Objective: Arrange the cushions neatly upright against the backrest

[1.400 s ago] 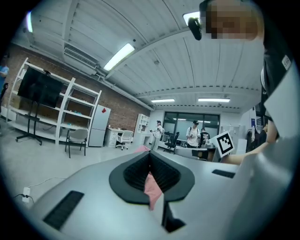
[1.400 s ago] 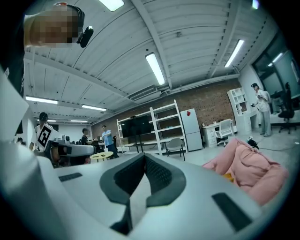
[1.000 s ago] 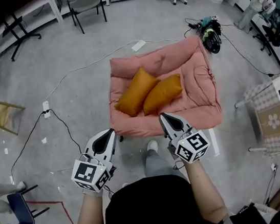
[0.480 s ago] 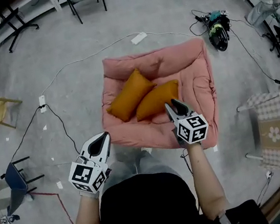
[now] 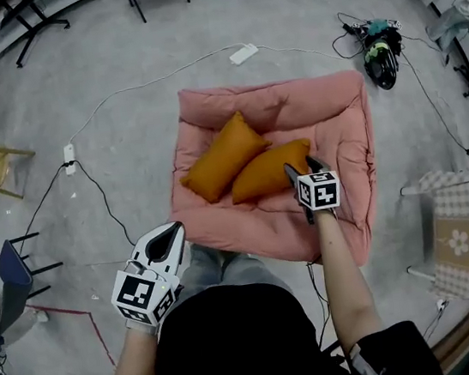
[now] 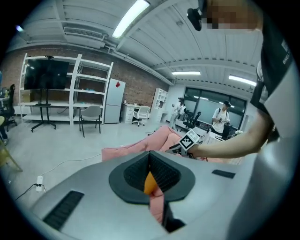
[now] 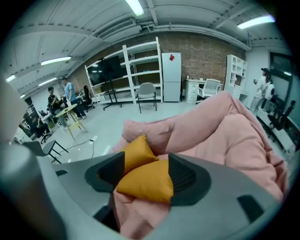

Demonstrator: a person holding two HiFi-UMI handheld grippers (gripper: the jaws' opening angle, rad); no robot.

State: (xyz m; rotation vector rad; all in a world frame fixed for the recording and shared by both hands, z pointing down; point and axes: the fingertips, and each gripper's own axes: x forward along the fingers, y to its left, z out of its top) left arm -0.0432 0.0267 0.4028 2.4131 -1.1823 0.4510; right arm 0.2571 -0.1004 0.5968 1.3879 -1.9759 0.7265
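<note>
Left gripper view: orange cushion point(image 6: 149, 183) a sliver behind left tongs point(image 6: 150, 159)

Right gripper point(image 5: 300, 167) jaws opening, with corner of near cushion point(image 7: 145, 180) between them. Just beyond jaw tips: far cushion point(image 7: 135, 149), touching near one, blocks straight path. Behind both, raised backrest point(image 7: 154, 125). Right of jaws: bare seat point(image 7: 206, 147) – clear up to side bolster point(image 7: 248, 136). Left gripper point(image 5: 166, 240) jaws together, over floor. Ahead of its tips: front rim point(image 5: 223, 227) of pink couch. Left of jaws – open floor, only power strip point(image 5: 68, 154) with cable.
</note>
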